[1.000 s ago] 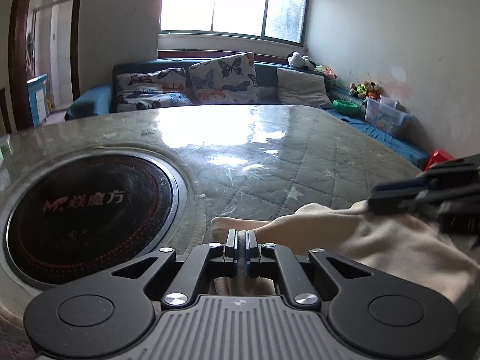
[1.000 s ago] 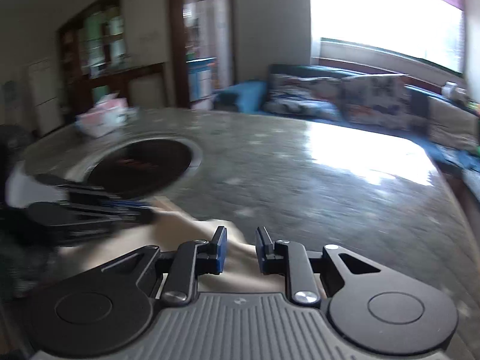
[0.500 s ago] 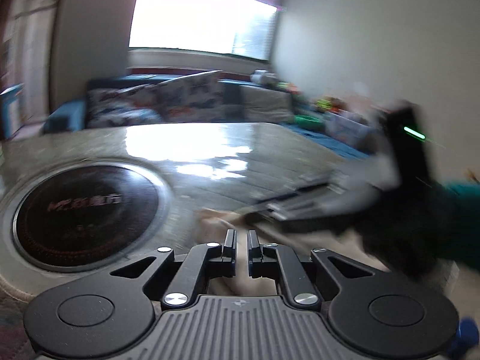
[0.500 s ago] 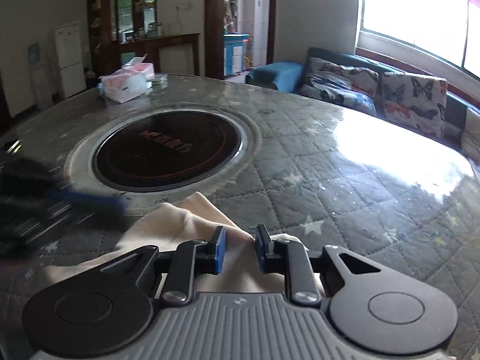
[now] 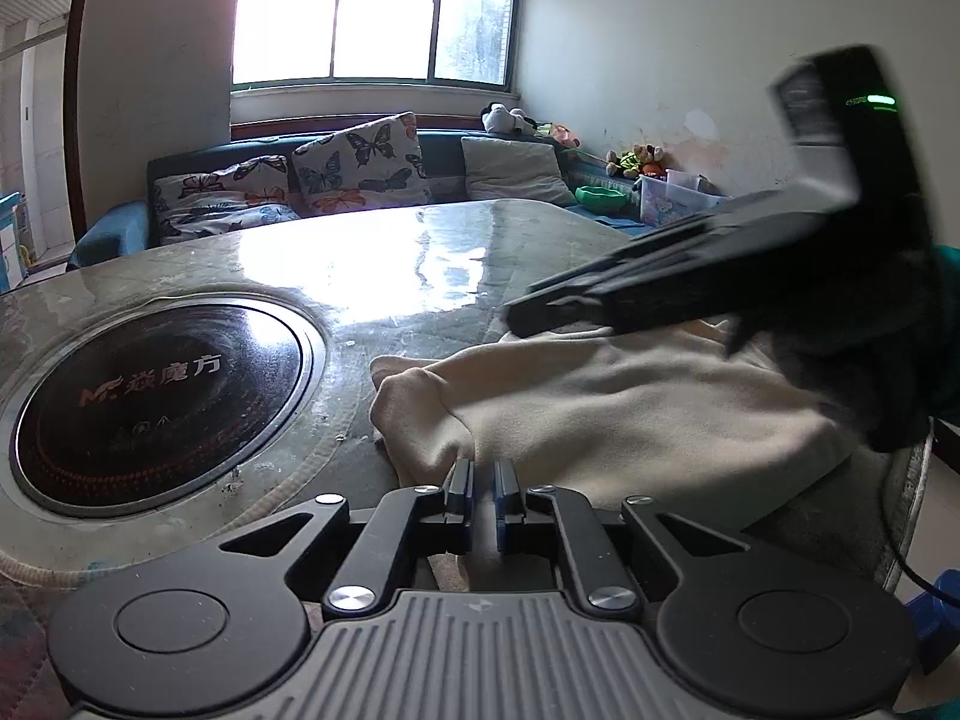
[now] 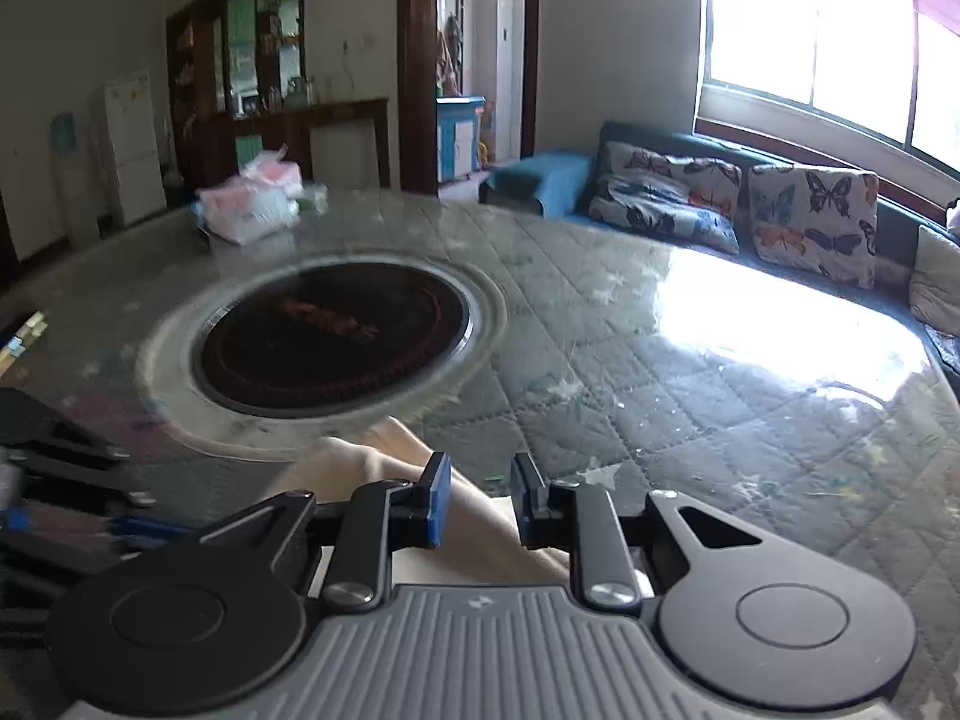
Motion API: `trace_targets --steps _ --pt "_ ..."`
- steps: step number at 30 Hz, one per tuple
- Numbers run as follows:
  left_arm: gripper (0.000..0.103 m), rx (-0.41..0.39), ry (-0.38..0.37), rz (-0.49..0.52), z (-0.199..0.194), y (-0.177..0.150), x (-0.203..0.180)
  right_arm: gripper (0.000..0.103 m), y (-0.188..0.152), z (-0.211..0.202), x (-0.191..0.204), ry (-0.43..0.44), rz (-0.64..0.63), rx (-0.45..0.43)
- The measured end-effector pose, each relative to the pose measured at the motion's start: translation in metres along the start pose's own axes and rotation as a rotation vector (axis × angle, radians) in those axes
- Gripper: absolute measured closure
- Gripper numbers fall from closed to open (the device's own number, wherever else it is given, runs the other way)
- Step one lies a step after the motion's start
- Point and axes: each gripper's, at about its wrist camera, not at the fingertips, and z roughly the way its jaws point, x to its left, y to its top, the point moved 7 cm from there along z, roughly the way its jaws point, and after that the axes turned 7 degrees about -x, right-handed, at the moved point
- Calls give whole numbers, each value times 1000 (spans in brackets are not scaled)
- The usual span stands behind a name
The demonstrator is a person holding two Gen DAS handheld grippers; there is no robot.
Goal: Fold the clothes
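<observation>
A cream garment point(image 5: 630, 408) lies bunched on the quilted, glass-topped table point(image 5: 420, 276), beside a round black cooktop point(image 5: 156, 402). My left gripper point(image 5: 483, 480) is shut on a thin fold at the garment's near left corner. My right gripper point(image 5: 522, 315) reaches in from the right, low over the far side of the cloth. In the right wrist view my right gripper point(image 6: 480, 498) stands a little apart, with a thick fold of the garment point(image 6: 360, 468) filling the gap between its pads. The left gripper point(image 6: 174, 525) shows blurred at the left edge.
The cooktop point(image 6: 330, 336) is set into the table just beyond the cloth. A pink and white tissue pack point(image 6: 252, 204) sits at the far side. A sofa with butterfly cushions point(image 5: 354, 162) runs behind the table. The table's rim point(image 5: 900, 510) drops off at the right.
The right gripper has swept from the right edge to over the middle of the garment. The cloth has bunched closer to the left gripper, whose fingers show a slightly wider slit.
</observation>
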Motion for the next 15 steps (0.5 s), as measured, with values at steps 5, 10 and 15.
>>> trace_targets --steps 5,10,15 --pt "94 1 0 -42 1 2 5 83 -16 -30 25 59 -57 17" --pt "93 10 8 -31 4 1 3 83 -41 -40 46 90 -60 40" --pt "93 15 12 -27 4 2 2 83 -38 -44 30 44 8 0"
